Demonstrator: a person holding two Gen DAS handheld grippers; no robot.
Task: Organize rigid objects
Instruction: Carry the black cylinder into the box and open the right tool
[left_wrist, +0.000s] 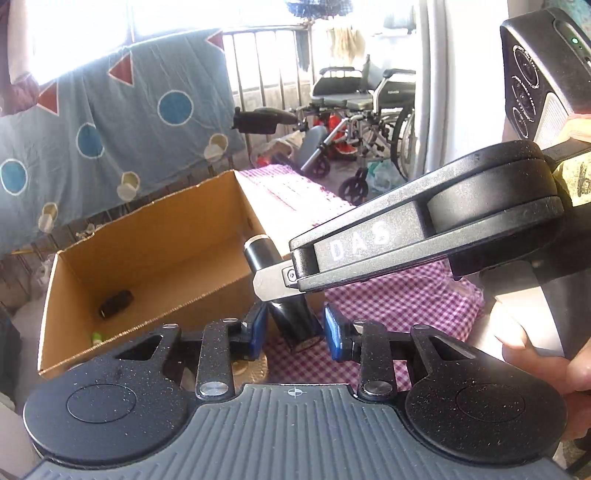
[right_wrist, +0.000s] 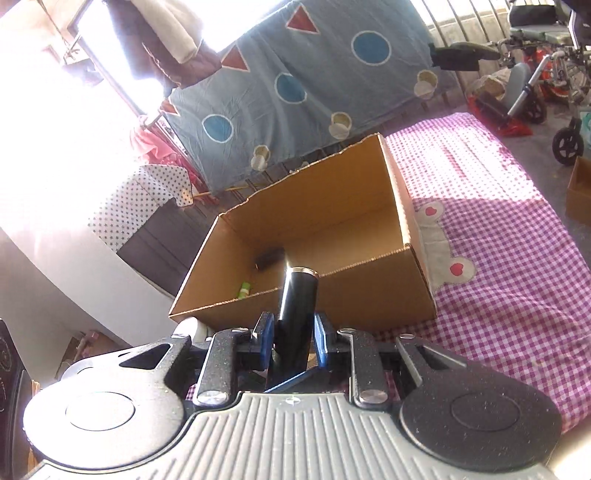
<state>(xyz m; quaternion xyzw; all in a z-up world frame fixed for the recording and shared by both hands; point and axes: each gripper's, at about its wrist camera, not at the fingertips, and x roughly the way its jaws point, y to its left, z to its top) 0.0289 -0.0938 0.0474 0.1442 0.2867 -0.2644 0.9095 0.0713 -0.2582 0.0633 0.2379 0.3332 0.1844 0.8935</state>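
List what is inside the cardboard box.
Inside the cardboard box lie a small black object and a small green item. The near wall and the held black cylinder hide part of the floor.

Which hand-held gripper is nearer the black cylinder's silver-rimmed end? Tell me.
Right. The right hand-held gripper clamps the black cylinder mid-body, just below that rim; the left hand-held gripper holds its opposite, lower end.

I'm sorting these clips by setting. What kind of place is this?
Most likely a lived-in home, perhaps a bedroom by a balcony. A pink checked cloth covers what looks like a bed, a blue patterned sheet hangs along the railing, and a folded wheelchair is parked behind.
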